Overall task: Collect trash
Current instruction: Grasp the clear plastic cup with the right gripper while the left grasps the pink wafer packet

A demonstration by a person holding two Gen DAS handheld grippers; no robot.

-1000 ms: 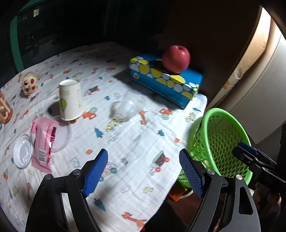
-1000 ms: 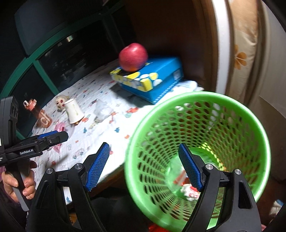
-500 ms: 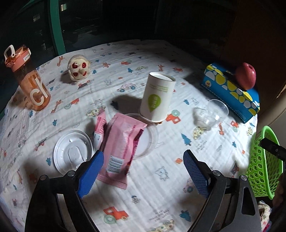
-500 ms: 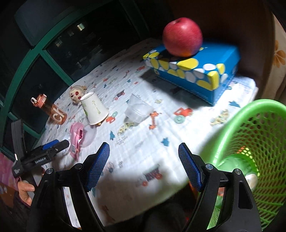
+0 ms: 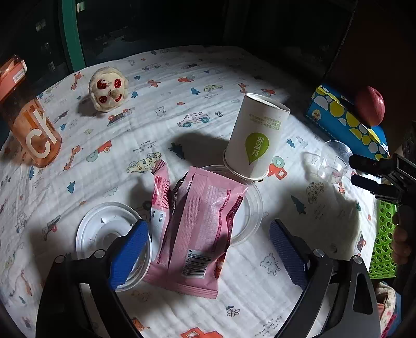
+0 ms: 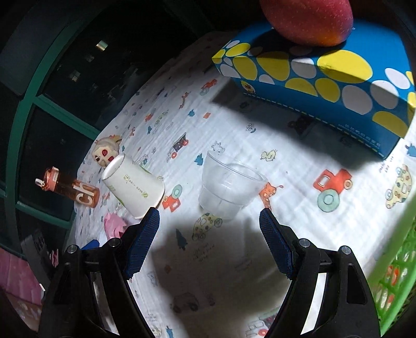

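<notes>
Gaping left hand-held gripper [image 5: 208, 249] — empty, over pink wrapper [image 5: 197, 226]

Your right gripper [image 6: 209, 231] hangs with jaws apart and empty, just short of the clear plastic cup [image 6: 227, 188] on the printed cloth [image 6: 299, 208]. Left of it stands an upturned paper cup [image 6: 134, 189]; the green basket [image 6: 395, 280] sits at the cloth's right edge

**A lived-in room at home, after dark**

A child's printed cloth [image 5: 197, 85] covers the tabletop. On it stand a tissue box [image 6: 325, 85] topped with an apple [image 6: 306, 18]; a green-framed window [image 6: 23, 124], dark outside, lies beyond the cloth. Probably a home.
</notes>
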